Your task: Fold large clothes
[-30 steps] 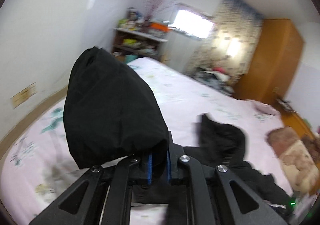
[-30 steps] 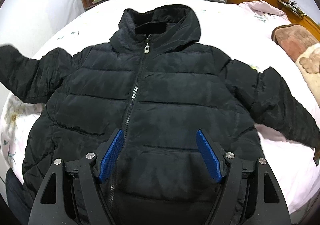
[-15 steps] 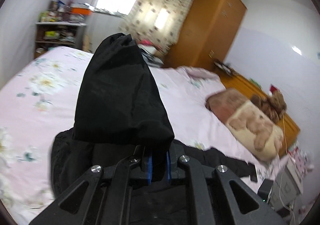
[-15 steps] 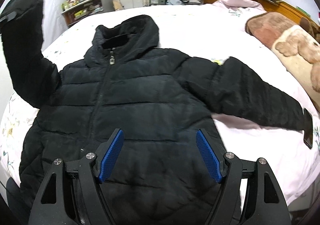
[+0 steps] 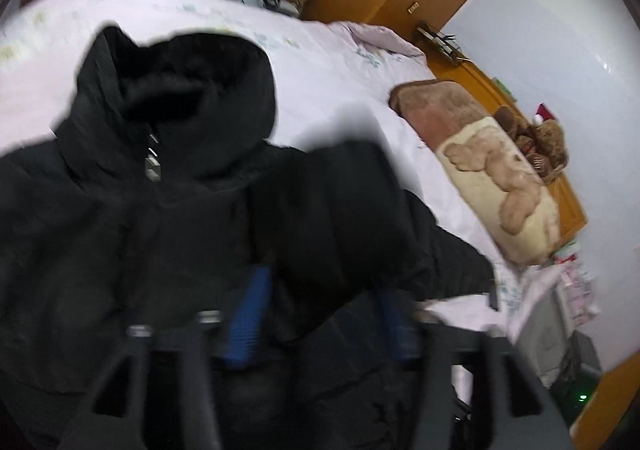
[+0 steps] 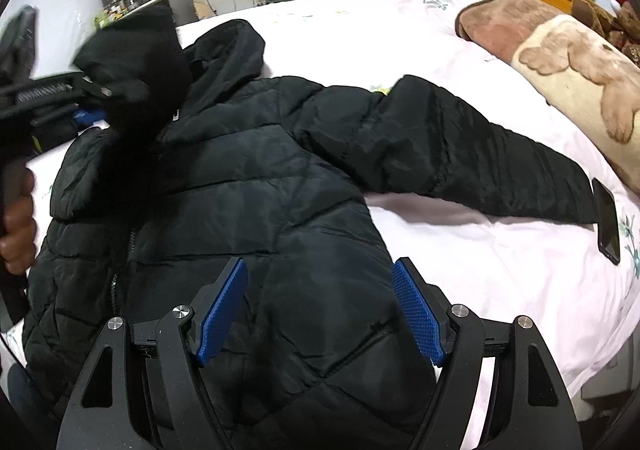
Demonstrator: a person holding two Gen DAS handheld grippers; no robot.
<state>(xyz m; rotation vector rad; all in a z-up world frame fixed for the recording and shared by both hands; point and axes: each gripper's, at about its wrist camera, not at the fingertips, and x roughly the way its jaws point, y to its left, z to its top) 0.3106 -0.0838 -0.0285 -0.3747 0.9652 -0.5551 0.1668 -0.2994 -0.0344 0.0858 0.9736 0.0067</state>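
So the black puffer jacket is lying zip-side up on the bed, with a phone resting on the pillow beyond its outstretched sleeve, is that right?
Not quite: the phone is not on the pillow. The right wrist view shows it lying on the pink bedsheet at the cuff of the outstretched sleeve, clear of the pillow. The rest holds: the black puffer jacket lies zip-side up on the bed.
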